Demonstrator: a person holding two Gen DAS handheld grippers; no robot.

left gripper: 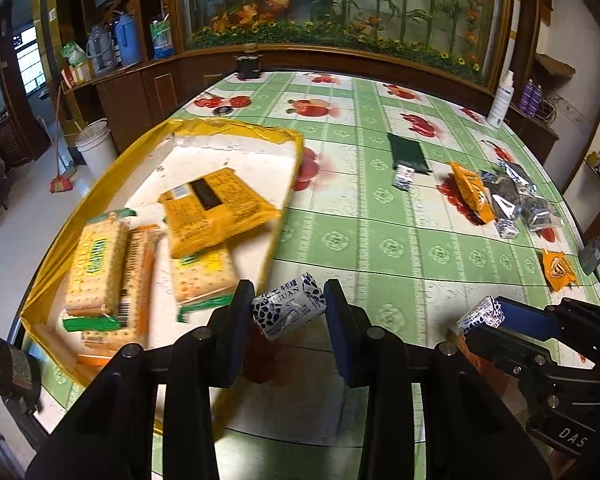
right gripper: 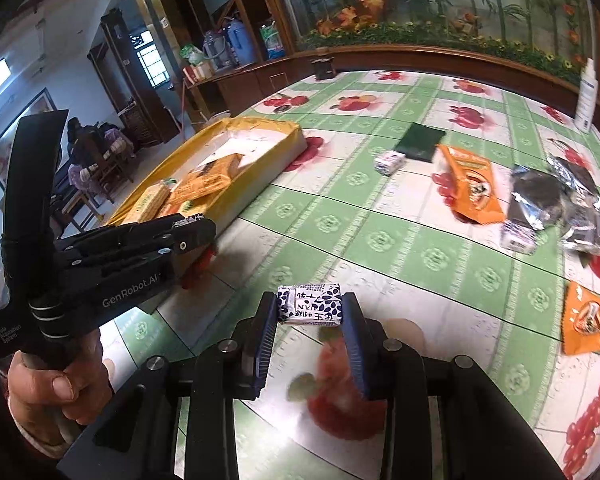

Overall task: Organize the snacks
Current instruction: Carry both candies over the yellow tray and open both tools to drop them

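Candies are sitting in both of your grippers. Your left gripper (left gripper: 288, 300) is pinching a blue-and-white wrapped candy (left gripper: 288, 306) between its pads, above the table just beside the yellow tray (left gripper: 60, 256). Your right gripper (right gripper: 310, 312) is pinching a second wrapped candy (right gripper: 310, 309) the same way over the green patterned tablecloth (right gripper: 400, 240). Cracker packs (left gripper: 96, 268) and an orange packet (left gripper: 216, 208) are lying inside the tray. Loose on the cloth farther off are lying orange snack bags (right gripper: 470, 182), silver-and-black packets (right gripper: 556, 200), more small candies (right gripper: 388, 161) and a dark green pouch (right gripper: 420, 142). Your hand (right gripper: 56, 392) is gripping the left tool's handle.
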